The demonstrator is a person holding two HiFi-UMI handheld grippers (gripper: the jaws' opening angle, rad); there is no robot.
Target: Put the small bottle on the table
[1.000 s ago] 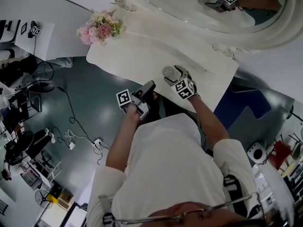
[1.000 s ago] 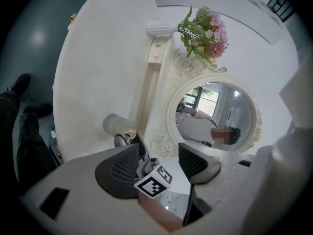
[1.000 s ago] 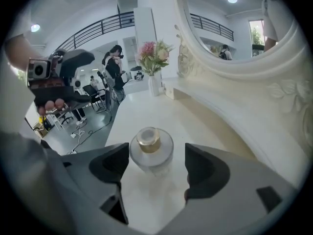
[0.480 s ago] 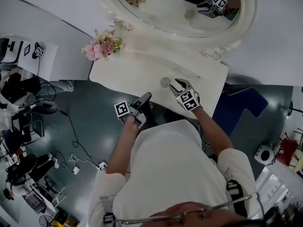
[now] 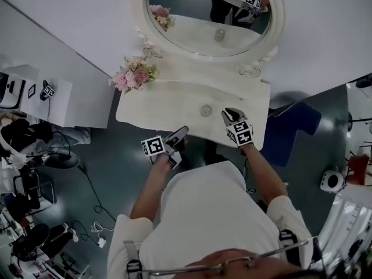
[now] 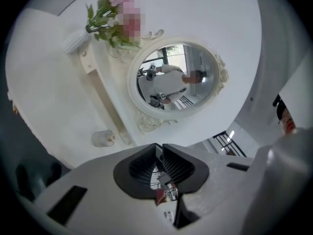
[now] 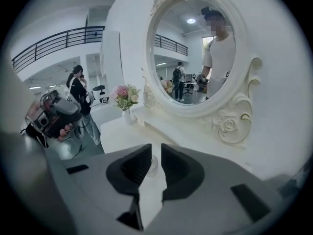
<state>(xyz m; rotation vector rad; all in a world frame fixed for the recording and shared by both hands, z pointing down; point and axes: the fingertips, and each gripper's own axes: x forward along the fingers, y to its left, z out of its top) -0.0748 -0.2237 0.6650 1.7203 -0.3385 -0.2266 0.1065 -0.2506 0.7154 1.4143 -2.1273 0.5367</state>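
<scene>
The small pale bottle [image 5: 206, 110] stands on the white dressing table [image 5: 157, 103], free of both grippers. My right gripper [image 5: 231, 116] hovers over the table's front right part, a short way right of the bottle. Its jaws are closing, nearly together, with nothing between them. In the right gripper view the bottle [image 7: 152, 163] shows beyond the narrow gap of the right gripper [image 7: 156, 155]. My left gripper [image 5: 179, 135] hangs off the table's front edge, jaws closing and empty. In the left gripper view the bottle [image 6: 102, 138] lies far left of the left gripper [image 6: 160, 150].
An oval mirror [image 5: 206, 16] in an ornate white frame rises behind the table. A vase of pink flowers [image 5: 135, 74] stands at the table's left back corner. A blue seat [image 5: 290, 127] sits right of the table. People [image 7: 78, 89] stand in the room at left.
My right gripper has let go of the bottle and drawn back to the right. Both grippers' jaws have gone from wide open to nearly closed. The head view has pulled back.
</scene>
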